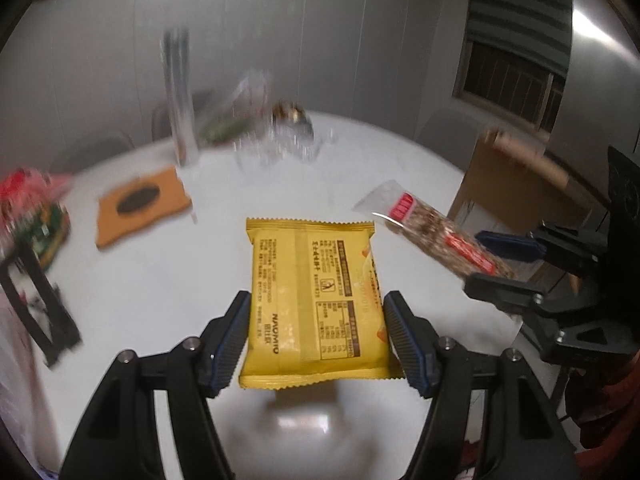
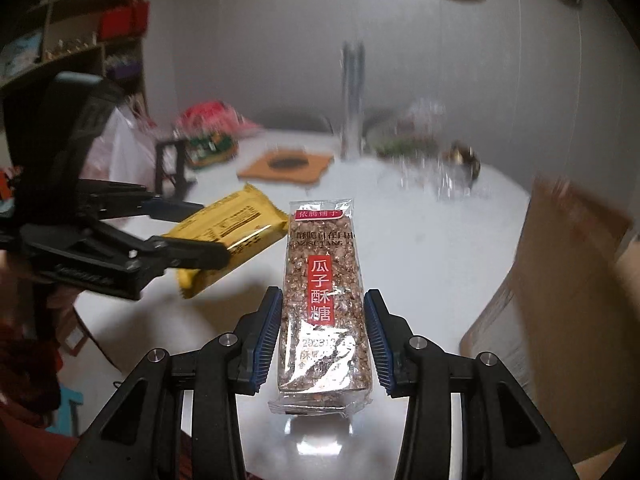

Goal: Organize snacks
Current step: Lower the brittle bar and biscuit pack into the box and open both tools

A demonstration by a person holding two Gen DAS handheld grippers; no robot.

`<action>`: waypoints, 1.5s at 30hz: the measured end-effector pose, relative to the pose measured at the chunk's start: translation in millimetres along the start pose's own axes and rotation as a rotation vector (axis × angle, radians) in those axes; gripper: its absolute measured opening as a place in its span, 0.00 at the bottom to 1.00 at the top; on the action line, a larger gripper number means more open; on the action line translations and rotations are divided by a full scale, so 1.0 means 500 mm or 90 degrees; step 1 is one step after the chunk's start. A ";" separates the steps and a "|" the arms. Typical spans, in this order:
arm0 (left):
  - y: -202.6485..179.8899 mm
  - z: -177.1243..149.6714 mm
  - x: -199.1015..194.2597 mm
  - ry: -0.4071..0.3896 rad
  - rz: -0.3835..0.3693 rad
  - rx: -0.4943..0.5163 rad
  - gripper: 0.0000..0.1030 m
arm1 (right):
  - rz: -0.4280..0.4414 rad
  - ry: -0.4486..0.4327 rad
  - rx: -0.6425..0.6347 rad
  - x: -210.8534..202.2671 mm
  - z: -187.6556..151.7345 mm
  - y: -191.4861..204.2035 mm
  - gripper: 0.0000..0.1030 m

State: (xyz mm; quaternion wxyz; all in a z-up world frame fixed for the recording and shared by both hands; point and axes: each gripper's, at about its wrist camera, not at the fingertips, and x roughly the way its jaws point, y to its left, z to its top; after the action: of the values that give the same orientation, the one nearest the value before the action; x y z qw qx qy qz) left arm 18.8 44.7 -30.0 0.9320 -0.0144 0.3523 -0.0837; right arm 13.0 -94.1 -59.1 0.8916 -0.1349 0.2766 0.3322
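A round white worktop (image 1: 168, 280) lies below and ahead of both sets of jaws, with the far items on it blurred. A cardboard box (image 2: 572, 280) stands open at the worktop's edge, to the right of the right jaws. A black stand (image 1: 36, 300) sits on the worktop to the left of the left jaws, with a red and green heap (image 1: 28, 208) just beyond it; what that heap holds cannot be told. An orange mat (image 1: 140, 204) with a dark oval lies flat ahead of the left jaws and to their left. Clear glassware (image 2: 432, 176) stands far ahead of the right jaws, too blurred to count. The left gripper (image 1: 316, 336) holds a yellow pack (image 1: 312, 300) clear of the worktop; its jaws pinch the pack by its two long sides, printed back upward, the pack pointing straight ahead. The right gripper (image 2: 322, 336) holds a seed bar (image 2: 324, 292) in a clear wrapper with a red label, also lifted off the worktop; its jaws flank the bar's long sides at the near half, and the bar projects forward beyond them. The right jaws stand narrower than the left. Each held item is seen from the other camera: the two lie side by side, apart, the pack to the left of the bar.
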 end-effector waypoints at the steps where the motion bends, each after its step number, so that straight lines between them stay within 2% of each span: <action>1: -0.003 0.015 -0.016 -0.014 0.002 0.008 0.62 | -0.005 -0.013 -0.002 -0.017 0.010 0.001 0.36; 7: -0.060 0.116 -0.087 -0.087 0.000 0.073 0.62 | -0.055 -0.098 -0.007 -0.132 0.061 -0.023 0.36; 14: -0.184 0.227 -0.073 -0.110 -0.061 0.149 0.62 | -0.133 -0.135 0.039 -0.222 0.058 -0.119 0.36; 20: -0.318 0.279 -0.015 -0.073 -0.152 0.213 0.62 | -0.185 -0.122 0.108 -0.244 0.006 -0.217 0.36; 26: -0.423 0.301 0.060 -0.016 -0.196 0.260 0.62 | -0.177 -0.065 0.149 -0.214 -0.051 -0.286 0.36; 32: -0.493 0.309 0.148 0.047 -0.205 0.284 0.62 | -0.156 -0.030 0.155 -0.172 -0.068 -0.321 0.36; 45: -0.512 0.305 0.238 0.109 -0.210 0.290 0.62 | -0.130 -0.023 0.148 -0.145 -0.063 -0.344 0.37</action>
State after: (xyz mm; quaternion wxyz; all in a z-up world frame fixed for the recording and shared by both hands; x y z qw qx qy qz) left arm 169.9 -232.1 28.5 0.8522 0.1453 0.3945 -0.3116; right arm 69.7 -273.0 -32.7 0.9352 -0.0525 0.2821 0.2077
